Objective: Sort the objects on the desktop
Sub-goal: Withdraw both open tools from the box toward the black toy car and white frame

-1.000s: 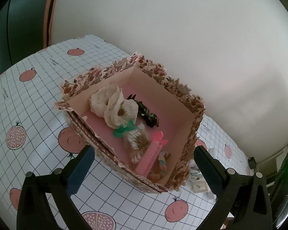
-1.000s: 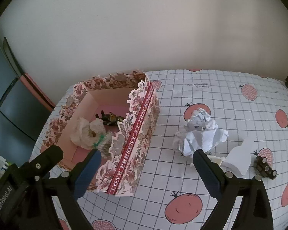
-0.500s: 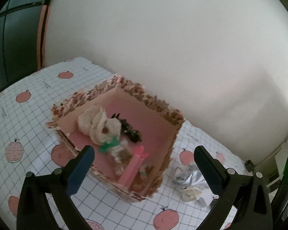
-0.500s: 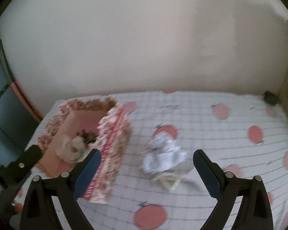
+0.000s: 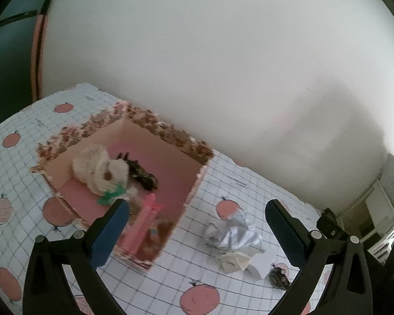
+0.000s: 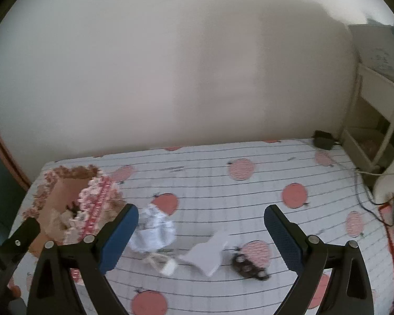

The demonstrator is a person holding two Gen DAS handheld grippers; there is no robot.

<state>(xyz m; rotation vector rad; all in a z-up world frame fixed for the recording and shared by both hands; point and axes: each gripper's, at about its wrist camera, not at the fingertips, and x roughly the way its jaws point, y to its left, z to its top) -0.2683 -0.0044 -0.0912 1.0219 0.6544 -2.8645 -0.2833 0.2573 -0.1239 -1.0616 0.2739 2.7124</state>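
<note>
A floral-edged pink box [image 5: 170,141] stands at the table's left and holds a cream fabric flower [image 5: 99,168], a dark clip [image 5: 144,178], a pink stick [image 5: 145,223] and a small beaded piece. My left gripper [image 5: 197,233] hangs open above the box's near right corner, holding nothing. To the right on the cloth lie crumpled white paper [image 6: 155,229], a small cream wad [image 6: 165,263], a white cut-out card [image 6: 210,252] and a dark hair clip [image 6: 248,265]. My right gripper [image 6: 201,235] is open above these loose items. The box [image 6: 97,204] sits at the left of the right wrist view.
The table wears a white grid cloth with pink fruit prints [image 6: 241,169] and meets a plain wall. A black plug [image 6: 323,139] lies at the far right corner. Cables [image 6: 365,204] and a white shelf unit [image 6: 375,97] stand past the right edge.
Both grippers have pulled back and up from the box and swung right. The loose paper, card and clip now sit between the right gripper's fingers in view. Both stay open.
</note>
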